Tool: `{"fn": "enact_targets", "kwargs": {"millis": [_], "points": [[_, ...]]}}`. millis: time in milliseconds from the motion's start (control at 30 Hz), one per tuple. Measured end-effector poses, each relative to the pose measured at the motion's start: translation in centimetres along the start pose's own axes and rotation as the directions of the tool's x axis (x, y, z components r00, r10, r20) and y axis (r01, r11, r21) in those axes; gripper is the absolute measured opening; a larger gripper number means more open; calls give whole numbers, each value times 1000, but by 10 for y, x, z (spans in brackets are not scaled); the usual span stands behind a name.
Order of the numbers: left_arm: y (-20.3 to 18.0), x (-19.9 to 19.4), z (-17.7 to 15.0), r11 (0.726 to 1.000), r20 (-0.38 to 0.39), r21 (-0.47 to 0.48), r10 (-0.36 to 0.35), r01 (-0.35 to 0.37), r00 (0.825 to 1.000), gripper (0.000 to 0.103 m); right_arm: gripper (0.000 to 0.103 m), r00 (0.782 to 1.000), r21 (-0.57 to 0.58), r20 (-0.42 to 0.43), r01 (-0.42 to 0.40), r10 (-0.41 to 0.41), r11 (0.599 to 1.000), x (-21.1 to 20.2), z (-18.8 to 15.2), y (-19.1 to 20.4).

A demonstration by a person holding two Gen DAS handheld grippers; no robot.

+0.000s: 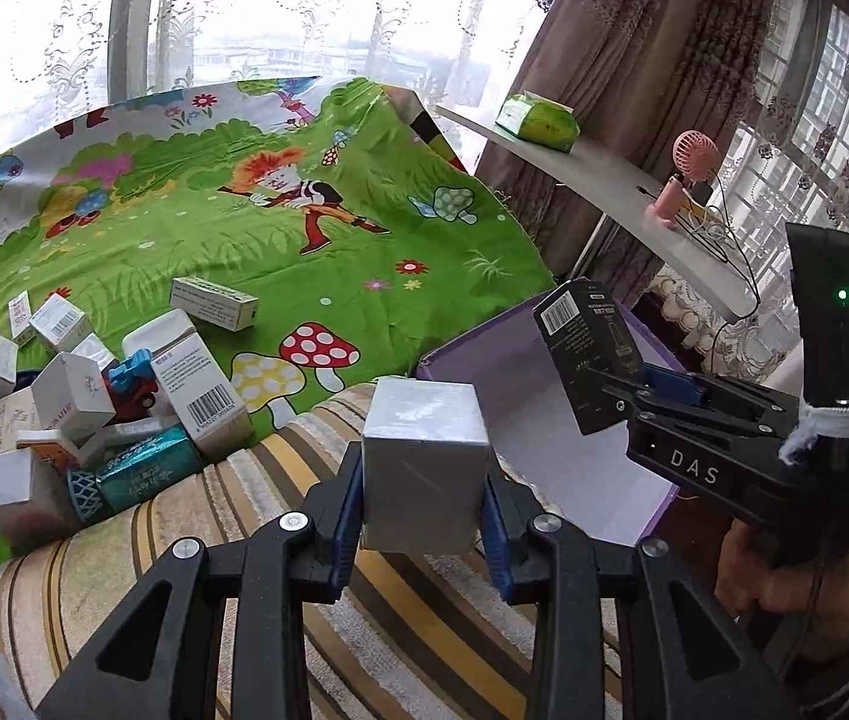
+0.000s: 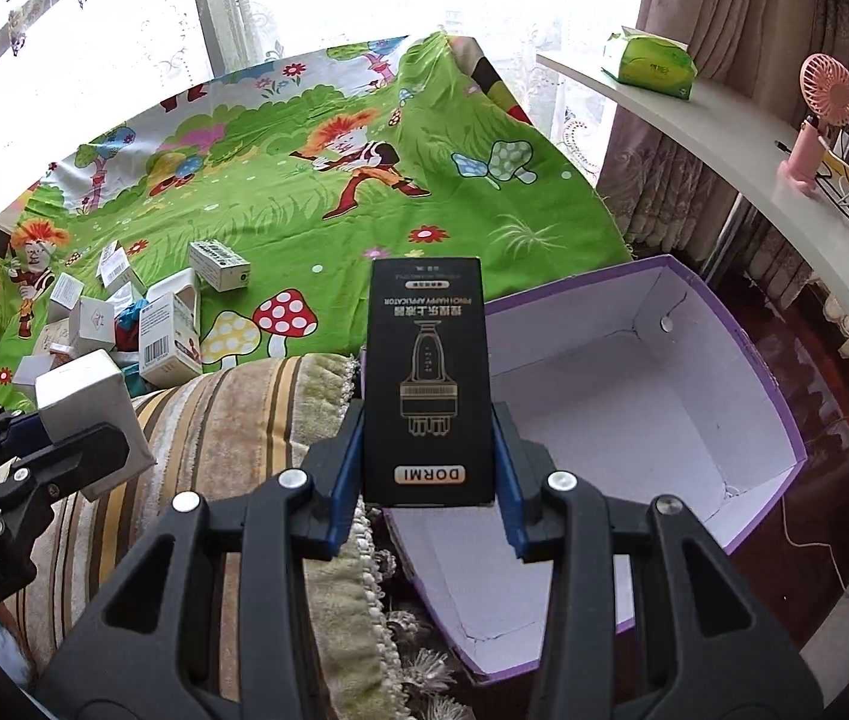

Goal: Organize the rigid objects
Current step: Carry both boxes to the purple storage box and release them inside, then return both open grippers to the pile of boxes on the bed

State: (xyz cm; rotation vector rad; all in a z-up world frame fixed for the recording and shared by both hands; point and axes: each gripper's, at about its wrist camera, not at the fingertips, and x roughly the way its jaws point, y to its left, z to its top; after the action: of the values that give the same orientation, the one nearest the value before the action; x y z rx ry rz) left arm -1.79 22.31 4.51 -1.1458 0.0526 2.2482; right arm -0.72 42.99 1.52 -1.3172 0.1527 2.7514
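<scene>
My left gripper (image 1: 424, 516) is shut on a plain white box (image 1: 424, 462), held above the striped cushion (image 1: 328, 648); the white box also shows at the left of the right wrist view (image 2: 88, 414). My right gripper (image 2: 429, 480) is shut on a black DORMI box (image 2: 429, 378) and holds it over the near-left edge of the open purple carton (image 2: 634, 408), whose white inside is bare. The black box (image 1: 589, 354) and the carton (image 1: 544, 438) also show in the left wrist view. A pile of small boxes (image 1: 94, 408) lies on the green cartoon cloth (image 1: 304, 252).
A lone white box (image 1: 214, 303) lies apart from the pile. A white shelf (image 2: 724, 138) at the right carries a green tissue pack (image 2: 649, 63), a pink fan (image 2: 820, 114) and cables. Curtains and windows stand behind.
</scene>
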Motion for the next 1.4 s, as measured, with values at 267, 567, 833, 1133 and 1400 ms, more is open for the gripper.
{"fn": "enact_targets", "kwargs": {"millis": [267,567,833,1133,1400], "points": [[-32,21,12,993,-42,73,-91,94,995,36,43,999,41,4,41,-41,998,0,-6,-37],[-42,29,21,991,-34,92,-92,95,995,64,66,998,48,16,65,-65,997,1,-8,-51],[-22,12,19,999,45,37,-22,21,999,67,82,980,-24,192,52,-47,998,-16,-7,-46],[16,-6,9,999,47,-52,8,-6,999,67,86,983,-48,182,8,1,999,-21,-1,-32],[62,-37,-7,986,102,-158,74,-58,992,67,88,987,-82,161,-13,26,997,-20,1,-14]]}}
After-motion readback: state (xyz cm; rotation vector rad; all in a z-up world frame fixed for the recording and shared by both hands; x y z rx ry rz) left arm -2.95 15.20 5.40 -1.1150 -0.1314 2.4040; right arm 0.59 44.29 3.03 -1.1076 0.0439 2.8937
